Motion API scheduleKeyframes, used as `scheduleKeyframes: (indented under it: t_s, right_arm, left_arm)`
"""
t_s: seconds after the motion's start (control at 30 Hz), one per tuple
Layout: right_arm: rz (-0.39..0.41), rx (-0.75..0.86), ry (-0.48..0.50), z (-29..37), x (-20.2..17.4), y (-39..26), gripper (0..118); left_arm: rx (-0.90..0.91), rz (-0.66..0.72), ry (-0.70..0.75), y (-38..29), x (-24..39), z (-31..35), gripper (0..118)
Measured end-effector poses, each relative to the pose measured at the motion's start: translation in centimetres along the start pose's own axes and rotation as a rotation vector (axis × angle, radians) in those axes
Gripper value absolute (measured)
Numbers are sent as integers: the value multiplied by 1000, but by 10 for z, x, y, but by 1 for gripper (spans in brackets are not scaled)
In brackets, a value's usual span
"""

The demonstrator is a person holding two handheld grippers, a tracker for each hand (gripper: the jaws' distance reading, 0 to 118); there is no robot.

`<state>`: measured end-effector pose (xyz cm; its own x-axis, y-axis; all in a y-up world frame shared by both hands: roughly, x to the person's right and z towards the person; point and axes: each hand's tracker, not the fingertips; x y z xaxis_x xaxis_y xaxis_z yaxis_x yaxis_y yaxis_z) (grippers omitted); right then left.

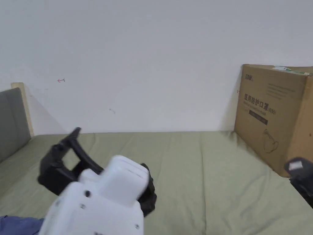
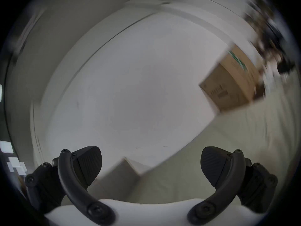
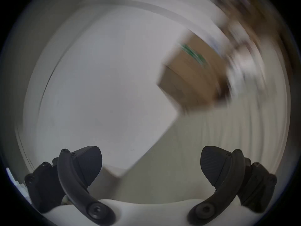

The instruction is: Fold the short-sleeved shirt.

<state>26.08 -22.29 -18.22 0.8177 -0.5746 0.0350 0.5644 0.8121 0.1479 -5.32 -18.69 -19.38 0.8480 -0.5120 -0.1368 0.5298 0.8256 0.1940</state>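
Observation:
A corner of blue cloth (image 1: pixel 18 225), perhaps the shirt, peeks in at the bottom left of the head view on the olive-green bed (image 1: pixel 195 171). My left gripper (image 1: pixel 91 159), white-bodied with black jaws, is raised above the bed at lower left. In the left gripper view my left gripper (image 2: pixel 150 166) has its jaws wide apart with nothing between them. A dark part of my right gripper (image 1: pixel 301 176) shows at the right edge. In the right gripper view my right gripper (image 3: pixel 150 166) is open and empty too. Both gripper views are blurred.
A large cardboard box (image 1: pixel 275 116) stands on the bed at the right against the white wall (image 1: pixel 146 61); the same box (image 2: pixel 231 86) shows in the left gripper view. A grey padded headboard (image 1: pixel 12 122) stands at the far left.

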Motion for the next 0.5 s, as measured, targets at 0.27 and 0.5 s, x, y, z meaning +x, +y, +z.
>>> scheduleKeyframes:
  t_s: [0.27, 0.5]
  right_arm:
    - [704, 29, -37, 16, -49, -74, 118]
    - [589, -9, -44, 16, -37, -69, 118]
  left_arm:
    - [-18, 599, 67, -60, -43, 18, 118]
    - [-61, 456, -5, -58, -21, 11, 118]
